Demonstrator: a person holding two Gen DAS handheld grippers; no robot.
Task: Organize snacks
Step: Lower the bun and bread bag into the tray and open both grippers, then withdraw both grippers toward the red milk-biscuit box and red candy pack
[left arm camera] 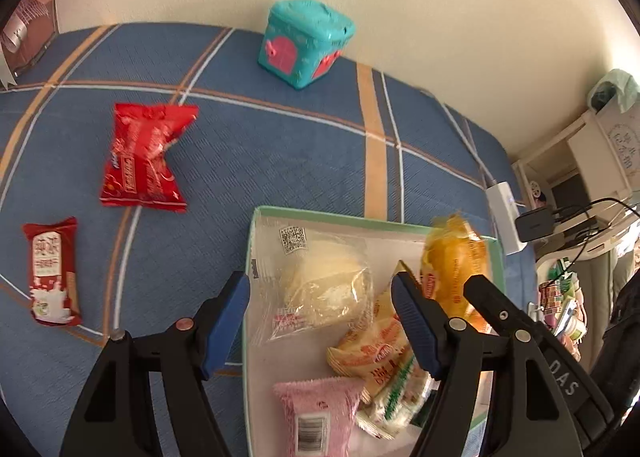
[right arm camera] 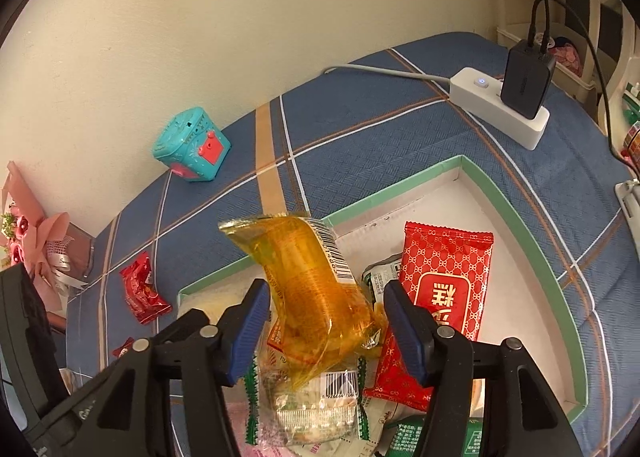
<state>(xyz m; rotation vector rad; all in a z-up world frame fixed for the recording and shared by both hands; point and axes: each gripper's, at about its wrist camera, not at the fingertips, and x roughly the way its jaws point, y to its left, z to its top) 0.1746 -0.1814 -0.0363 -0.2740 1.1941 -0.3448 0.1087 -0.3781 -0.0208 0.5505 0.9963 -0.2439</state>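
Green-rimmed shallow white cardboard tray (right arm camera: 532, 241) on blue plaid cloth (left arm camera: 280, 145), already loaded: clear-wrapped pale bun (left arm camera: 324, 289), pink crinkle-edged packet (left arm camera: 316, 417), red patterned flat pouch (right arm camera: 444, 297), several yellow and green-trimmed wrappers.

Right gripper (right arm camera: 326, 331) over the tray, fingers parted; translucent orange snack packet (right arm camera: 312, 289) standing between the blue pads, apparently loose, contact on either pad hard to confirm. Probably just let go into the tray.

Left gripper (left arm camera: 320, 321) above the tray's near-left corner, fingers wide, gripping nothing.

Left to collect, judged from the cloth: crumpled bright red foil packet (left arm camera: 144, 161) and dark red bar-shaped wrapper with white print (left arm camera: 52, 273), both well apart from the tray.

Open cloth all around both. Teal toy box with pink doors (left arm camera: 306, 45) by the wall, clear of the path. White power strip with black charger (right arm camera: 504, 105) beyond the tray's far corner; cables there worth avoiding.
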